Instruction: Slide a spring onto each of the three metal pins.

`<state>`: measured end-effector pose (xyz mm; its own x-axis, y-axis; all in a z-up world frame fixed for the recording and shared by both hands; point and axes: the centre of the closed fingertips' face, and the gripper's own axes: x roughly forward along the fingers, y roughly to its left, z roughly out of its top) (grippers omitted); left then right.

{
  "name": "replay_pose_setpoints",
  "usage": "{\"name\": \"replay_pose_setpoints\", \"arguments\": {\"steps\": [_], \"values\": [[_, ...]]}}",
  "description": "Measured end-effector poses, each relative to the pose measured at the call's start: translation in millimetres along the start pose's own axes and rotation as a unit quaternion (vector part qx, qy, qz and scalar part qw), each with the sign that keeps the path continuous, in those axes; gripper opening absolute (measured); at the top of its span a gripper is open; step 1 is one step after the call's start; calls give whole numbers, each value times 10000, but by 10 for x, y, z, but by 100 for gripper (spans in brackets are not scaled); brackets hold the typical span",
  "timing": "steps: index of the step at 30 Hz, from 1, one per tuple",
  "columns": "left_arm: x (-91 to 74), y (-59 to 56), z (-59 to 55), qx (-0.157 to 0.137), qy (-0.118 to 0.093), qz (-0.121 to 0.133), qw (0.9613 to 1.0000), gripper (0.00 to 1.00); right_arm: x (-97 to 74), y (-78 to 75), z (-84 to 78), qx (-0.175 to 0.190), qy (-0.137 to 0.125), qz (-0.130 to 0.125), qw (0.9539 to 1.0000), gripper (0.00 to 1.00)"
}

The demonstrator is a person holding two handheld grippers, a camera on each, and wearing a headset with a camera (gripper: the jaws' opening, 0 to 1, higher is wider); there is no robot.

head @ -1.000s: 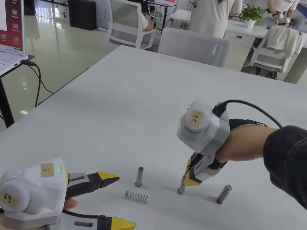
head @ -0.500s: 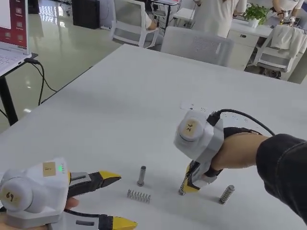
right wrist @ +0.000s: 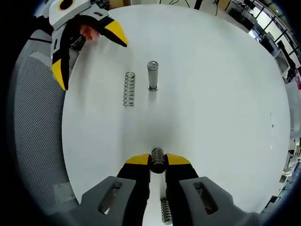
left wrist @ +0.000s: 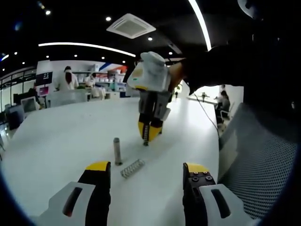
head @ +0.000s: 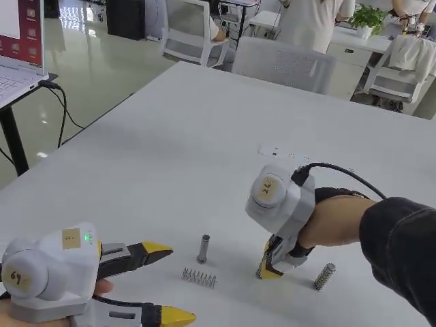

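- You are holding the left hand-held gripper [head: 170, 283] nearest you, low over the surface [head: 204, 136]. Its jaws are standing wide apart and gripping nothing, so it is probably waiting its turn.
- Just ahead of it the loose spring [head: 199, 277] is lying flat on its side. It is short, grey and open-coiled, and looks light enough to roll or squash under a hard nip.
- Just beyond that, near but not touching, the bare pin [head: 203, 248] is standing upright on a small flared foot.
- Further right you are pointing the right hand-held gripper [head: 271, 267] down at the surface, its jaws pinching the held spring [right wrist: 157, 160] upright between them. I cannot tell whether a pin is sitting inside those coils.
- Off to its right the third spring [head: 323, 276] is leaning on the surface. It is probably already sleeved on a pin, though this is too small to confirm.
- Judgement: you are working the middle seating. The next move is calling for a straight downward push and a gentle release. After that, pick up the loose spring and line it up over the bare pin.
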<state>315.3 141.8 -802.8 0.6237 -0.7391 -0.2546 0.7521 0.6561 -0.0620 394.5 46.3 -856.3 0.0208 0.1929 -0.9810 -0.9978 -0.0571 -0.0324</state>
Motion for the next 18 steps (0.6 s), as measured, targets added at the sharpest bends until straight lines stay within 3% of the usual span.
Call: {"name": "replay_pose_setpoints", "arguments": {"steps": [6, 18], "values": [[3, 1, 11, 9, -10, 6, 10000, 57, 5, -12, -8, 5, 5, -22, 10000, 10], [6, 11, -2, 18, -6, -2, 10000, 57, -110, -27, 52, -2, -192, -129, 9997, 21]]}}
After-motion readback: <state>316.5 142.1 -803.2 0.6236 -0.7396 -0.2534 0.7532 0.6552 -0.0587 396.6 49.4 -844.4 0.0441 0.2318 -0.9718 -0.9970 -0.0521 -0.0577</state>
